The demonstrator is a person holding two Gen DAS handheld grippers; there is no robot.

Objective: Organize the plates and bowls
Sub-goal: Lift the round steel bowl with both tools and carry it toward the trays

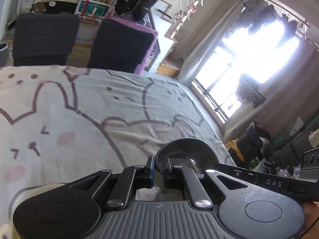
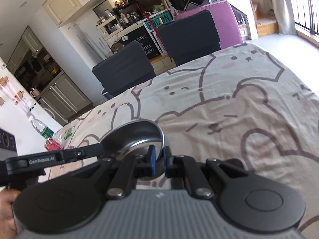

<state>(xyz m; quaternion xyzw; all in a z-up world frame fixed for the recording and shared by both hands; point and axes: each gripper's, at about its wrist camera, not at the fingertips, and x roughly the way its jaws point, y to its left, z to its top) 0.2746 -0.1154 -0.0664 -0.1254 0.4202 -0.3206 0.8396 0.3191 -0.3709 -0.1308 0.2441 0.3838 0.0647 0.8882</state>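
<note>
Above cat-print cloth (image 2: pixel 229 103), both tongs (image 1: pixel 157 171) (image 2: pixel 158 160) nipping seemingly one metal bowl (image 2: pixel 135 137)

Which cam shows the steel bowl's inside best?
Right wrist: the steel bowl tilts toward the lens, its shiny inside open to view, rim pinched in the right gripper. Left wrist shows a steel bowl partly hidden behind the left gripper.

Each view looks forward and slantwise down along its own gripper, close over the cloth (image 1: pixel 83 107) on the table. The left wrist view faces the window (image 1: pixel 249 63), the right wrist view the kitchen (image 2: pixel 39 69). Both share the cloth and two dark chairs (image 2: pixel 157 55).
</note>
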